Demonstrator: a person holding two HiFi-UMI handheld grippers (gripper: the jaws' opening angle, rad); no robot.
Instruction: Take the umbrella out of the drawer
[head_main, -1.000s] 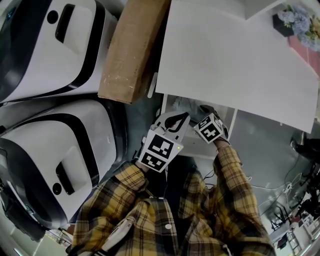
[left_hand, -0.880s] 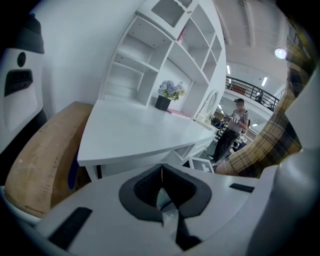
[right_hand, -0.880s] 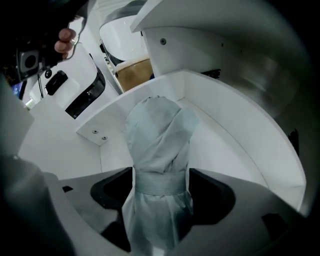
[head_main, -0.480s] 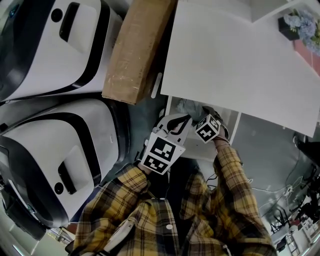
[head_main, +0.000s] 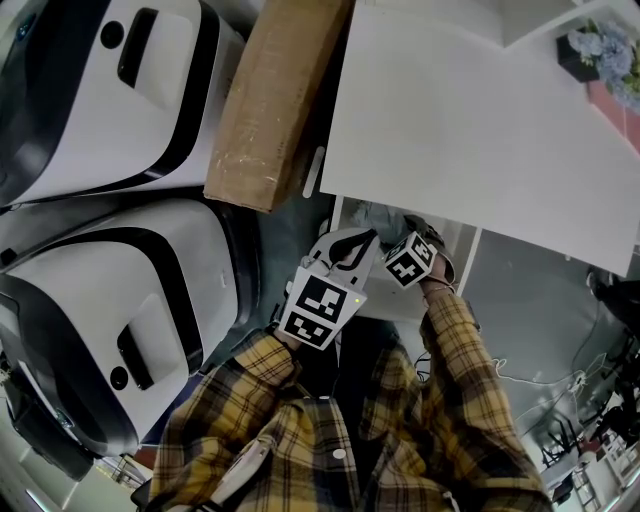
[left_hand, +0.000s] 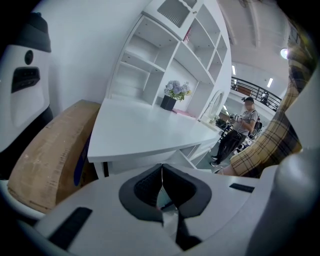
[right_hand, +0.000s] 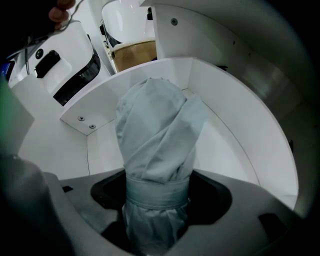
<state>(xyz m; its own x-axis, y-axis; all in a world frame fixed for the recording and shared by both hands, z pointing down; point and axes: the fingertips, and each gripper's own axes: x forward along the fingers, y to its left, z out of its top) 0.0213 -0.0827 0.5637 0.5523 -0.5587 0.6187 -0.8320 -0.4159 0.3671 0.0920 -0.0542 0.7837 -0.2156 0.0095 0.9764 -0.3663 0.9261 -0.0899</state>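
Observation:
A folded pale grey-blue umbrella (right_hand: 155, 145), cinched by its strap, stands between the jaws of my right gripper (right_hand: 157, 189), which is shut on it. It is inside the open white drawer (right_hand: 235, 125) under the desk. From the head view the umbrella (head_main: 374, 214) shows as a grey bundle in the drawer (head_main: 455, 232), with the right gripper (head_main: 400, 232) just behind it. My left gripper (head_main: 366, 237) hovers at the drawer's front left. Its pads (left_hand: 150, 187) meet at the tips and I see nothing held between them.
The white desk top (head_main: 480, 130) overhangs the drawer. A long cardboard box (head_main: 270, 100) leans at its left edge. Two large white-and-black machine housings (head_main: 110, 310) fill the left side. A flower pot (head_main: 585, 40) sits far right. A person (left_hand: 240, 130) stands beyond the shelves (left_hand: 170, 60).
My right gripper has drawn back slightly toward me with the umbrella in it. The left gripper has hardly moved.

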